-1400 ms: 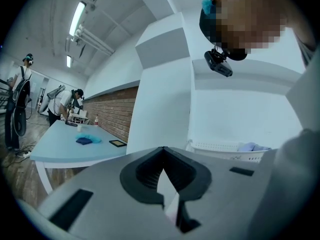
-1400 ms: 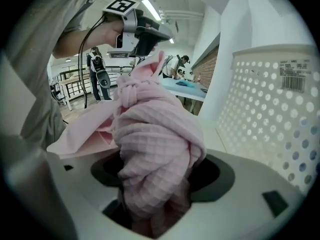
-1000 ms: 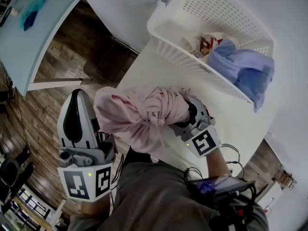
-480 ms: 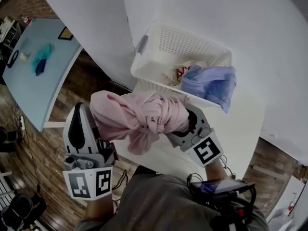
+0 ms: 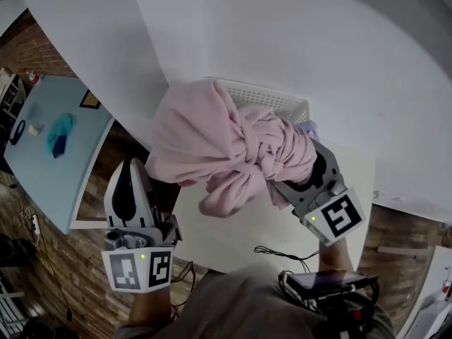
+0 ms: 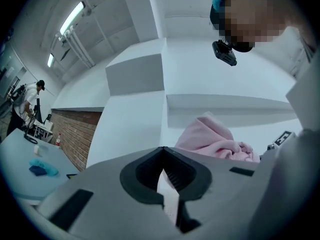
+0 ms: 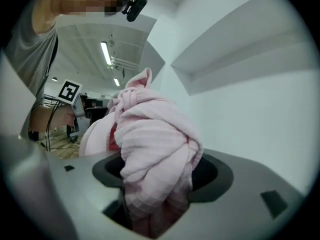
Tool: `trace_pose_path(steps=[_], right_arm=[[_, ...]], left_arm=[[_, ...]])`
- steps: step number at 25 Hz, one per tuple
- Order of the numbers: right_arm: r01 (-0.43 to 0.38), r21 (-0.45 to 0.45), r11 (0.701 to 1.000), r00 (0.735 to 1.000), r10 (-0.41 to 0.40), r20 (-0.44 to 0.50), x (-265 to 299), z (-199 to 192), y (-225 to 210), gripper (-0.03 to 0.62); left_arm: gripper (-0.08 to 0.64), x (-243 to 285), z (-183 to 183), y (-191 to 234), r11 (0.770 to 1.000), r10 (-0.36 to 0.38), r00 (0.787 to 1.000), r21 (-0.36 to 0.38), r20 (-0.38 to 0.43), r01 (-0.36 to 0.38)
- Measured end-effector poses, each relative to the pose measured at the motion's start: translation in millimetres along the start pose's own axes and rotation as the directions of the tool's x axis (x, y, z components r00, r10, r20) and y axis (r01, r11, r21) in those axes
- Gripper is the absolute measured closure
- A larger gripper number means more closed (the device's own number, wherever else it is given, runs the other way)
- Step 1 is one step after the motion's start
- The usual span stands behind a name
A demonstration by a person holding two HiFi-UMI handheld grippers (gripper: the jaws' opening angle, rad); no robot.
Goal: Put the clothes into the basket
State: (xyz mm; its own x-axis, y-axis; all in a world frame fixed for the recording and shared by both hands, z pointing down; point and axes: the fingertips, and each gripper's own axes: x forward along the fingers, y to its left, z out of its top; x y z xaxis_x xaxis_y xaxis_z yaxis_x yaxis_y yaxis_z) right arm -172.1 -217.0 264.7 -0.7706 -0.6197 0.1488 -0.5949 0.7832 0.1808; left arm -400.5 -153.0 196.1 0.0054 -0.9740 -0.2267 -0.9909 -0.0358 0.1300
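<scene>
Person in a grey shirt (image 5: 226,306) with a pale grey gripper in each hand.
The left gripper (image 5: 131,165) and the right gripper (image 5: 318,171) share the same build: smooth, rounded light-grey plastic shells with black ribbed pads set in a dark oval recess at the jaws. Each carries a white cube printed with black square markers, the left cube (image 5: 139,270) and the right cube (image 5: 337,217), and a small green light glows on each cube. A thin black cable (image 5: 279,251) runs in loops to a dark flat device (image 5: 325,281) worn at the front of the body. A small black camera (image 6: 224,53) sits on the head.
</scene>
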Motion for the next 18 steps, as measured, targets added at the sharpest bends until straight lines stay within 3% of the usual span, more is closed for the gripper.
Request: trace_pose_path(steps=[4, 10, 15, 18], right_arm=[[0.112, -0.013, 0.994, 0.992, -0.113, -0.056, -9.4, -7.3, -54.7, 0.244], [0.183, -0.062, 0.981, 0.951, -0.193, -0.24, -13.4, -59.9, -79.2, 0.236], [0.14, -0.019, 0.99, 0.874, -0.133, -0.466, 6.4, -115.0, -80.8, 0.188], [0.133, 0.031, 0.991, 0.894, -0.107, -0.436, 10.3, -108.2, -80.9, 0.187]], left_arm=[[0.552, 26.4, -16.9, -13.4, 0.999, -0.039, 0.999, -0.028, -0.026, 0.038], [0.552, 28.0, -31.6, -17.0, 0.997, -0.068, 0.996, -0.051, -0.058, 0.065], [0.552, 26.6, -47.3, -26.7, 0.995, -0.083, 0.992, -0.067, -0.095, 0.076], [0.552, 28.0, -56.7, -30.2, 0.992, -0.097, 0.99, -0.088, -0.107, 0.088]])
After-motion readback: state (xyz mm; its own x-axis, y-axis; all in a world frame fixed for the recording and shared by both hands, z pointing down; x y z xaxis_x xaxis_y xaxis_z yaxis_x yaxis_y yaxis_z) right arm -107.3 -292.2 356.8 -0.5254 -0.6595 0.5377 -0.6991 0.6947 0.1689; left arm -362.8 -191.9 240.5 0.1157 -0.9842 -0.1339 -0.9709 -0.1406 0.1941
